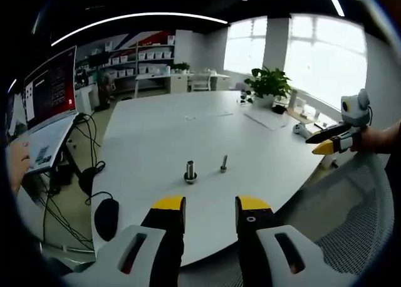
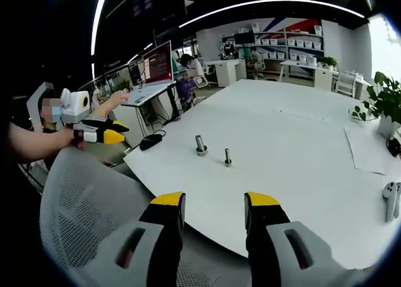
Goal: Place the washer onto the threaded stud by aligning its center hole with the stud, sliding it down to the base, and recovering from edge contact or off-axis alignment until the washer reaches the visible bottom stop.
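White table (image 1: pixel 263 155) holds stud (image 1: pixel 190 172) well beyond both grippers' spread, empty fingers (image 1: pixel 168 212).

A wide white table (image 1: pixel 156 130) fills an office lit by curved ceiling strip lights (image 1: pixel 138 17) and bright windows (image 1: pixel 316 49), with a potted plant (image 1: pixel 268 85) at the tabletop's far edge, storage shelves (image 1: pixel 141 58) behind, a monitor (image 1: pixel 50 86) and a grey mesh chair (image 2: pixel 81 193).

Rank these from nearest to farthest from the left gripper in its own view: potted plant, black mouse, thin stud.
1. Black mouse, at the table edge, left of the left gripper.
2. Thin stud, mid-table, ahead.
3. Potted plant, far side, right.
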The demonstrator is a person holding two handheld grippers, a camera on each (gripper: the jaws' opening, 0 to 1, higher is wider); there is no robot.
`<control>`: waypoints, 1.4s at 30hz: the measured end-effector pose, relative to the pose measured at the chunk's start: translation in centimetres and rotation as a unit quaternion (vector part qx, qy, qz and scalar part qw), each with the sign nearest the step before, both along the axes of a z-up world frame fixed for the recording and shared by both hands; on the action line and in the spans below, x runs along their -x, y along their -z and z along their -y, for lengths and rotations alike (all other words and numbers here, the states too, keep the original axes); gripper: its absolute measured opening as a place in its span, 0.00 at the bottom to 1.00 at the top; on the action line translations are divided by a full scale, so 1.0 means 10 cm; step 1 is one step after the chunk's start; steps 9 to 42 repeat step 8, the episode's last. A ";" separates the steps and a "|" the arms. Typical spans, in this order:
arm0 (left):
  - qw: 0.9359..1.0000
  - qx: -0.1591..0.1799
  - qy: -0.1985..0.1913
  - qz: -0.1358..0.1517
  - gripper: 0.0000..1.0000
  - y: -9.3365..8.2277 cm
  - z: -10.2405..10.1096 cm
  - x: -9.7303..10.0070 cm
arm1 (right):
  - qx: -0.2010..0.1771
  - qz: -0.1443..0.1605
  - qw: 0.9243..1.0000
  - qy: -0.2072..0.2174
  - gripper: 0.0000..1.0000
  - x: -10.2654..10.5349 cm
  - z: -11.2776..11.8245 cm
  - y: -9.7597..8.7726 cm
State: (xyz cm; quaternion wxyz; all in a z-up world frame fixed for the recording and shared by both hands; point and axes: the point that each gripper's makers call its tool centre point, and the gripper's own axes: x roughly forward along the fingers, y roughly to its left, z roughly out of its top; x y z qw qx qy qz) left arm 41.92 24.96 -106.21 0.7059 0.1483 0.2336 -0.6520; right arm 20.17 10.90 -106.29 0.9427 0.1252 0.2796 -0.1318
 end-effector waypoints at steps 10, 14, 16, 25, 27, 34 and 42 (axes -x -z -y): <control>1.000 -0.008 -0.002 0.006 0.29 -0.02 0.01 0.03 | -0.006 -0.002 1.000 -0.007 0.40 -0.01 -0.03 0.02; 1.000 -0.008 -0.002 0.006 0.29 -0.02 0.01 0.03 | -0.006 -0.002 1.000 -0.007 0.40 -0.01 -0.03 0.02; 1.000 -0.008 -0.002 0.006 0.29 -0.02 0.01 0.03 | -0.006 -0.002 1.000 -0.007 0.40 -0.01 -0.03 0.02; 1.000 -0.008 -0.002 0.006 0.29 -0.02 0.01 0.03 | -0.006 -0.002 1.000 -0.007 0.40 -0.01 -0.03 0.02; 1.000 -0.008 -0.002 0.006 0.29 -0.02 0.01 0.03 | -0.006 -0.002 1.000 -0.007 0.40 -0.01 -0.03 0.02; 1.000 -0.008 -0.002 0.006 0.29 -0.02 0.01 0.03 | -0.006 -0.002 1.000 -0.007 0.40 -0.01 -0.03 0.02; 1.000 -0.008 -0.002 0.006 0.29 -0.02 0.01 0.03 | -0.006 -0.002 1.000 -0.007 0.40 -0.01 -0.03 0.02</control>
